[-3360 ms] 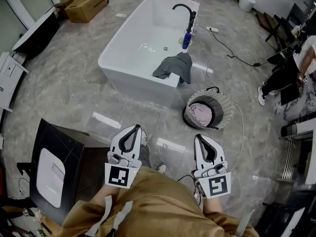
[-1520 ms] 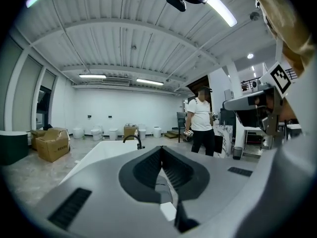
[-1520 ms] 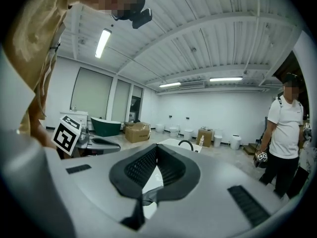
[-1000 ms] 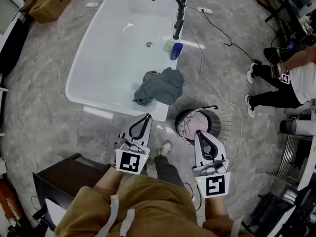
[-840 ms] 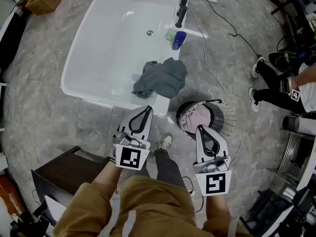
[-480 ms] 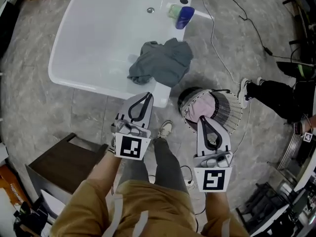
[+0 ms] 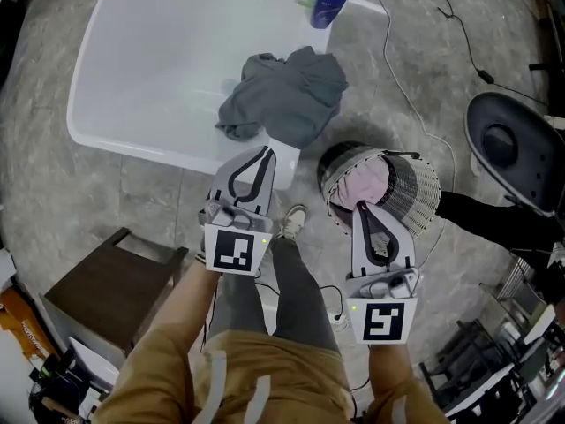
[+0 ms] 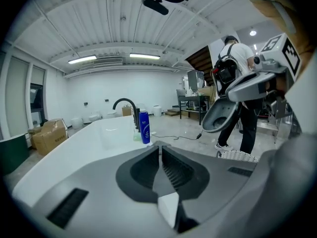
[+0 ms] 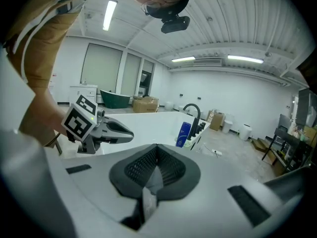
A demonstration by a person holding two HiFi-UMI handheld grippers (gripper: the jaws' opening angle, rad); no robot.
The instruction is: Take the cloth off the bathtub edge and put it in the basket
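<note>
Left tongs [image 7: 263,154] clenched, nothing between the jaws; tip near the bathtub [image 7: 150,60] outer wall, just below the cloth [image 7: 287,95]. Right tongs [image 7: 360,208] also clenched and empty, tip over the near rim of the basket [image 7: 422,193]. Grey cloth lies crumpled across the bathtub's near edge at its right corner, neither tongs touching it. Basket stands on the floor [image 7: 106,193] just beside that corner, pink fabric [image 7: 366,184] inside.

- One white bathtub [image 7: 132,144] is showing.
- One grey cloth [image 7: 287,95] is lying on its edge.
- One basket [image 7: 422,197] is standing on the floor.
- One blue bottle [image 7: 325,3] is standing on the tub rim.
- Two grippers are showing: left gripper [image 7: 264,152] and right gripper [image 7: 359,207].
- One dark stool [image 7: 110,281] is standing nearby.
</note>
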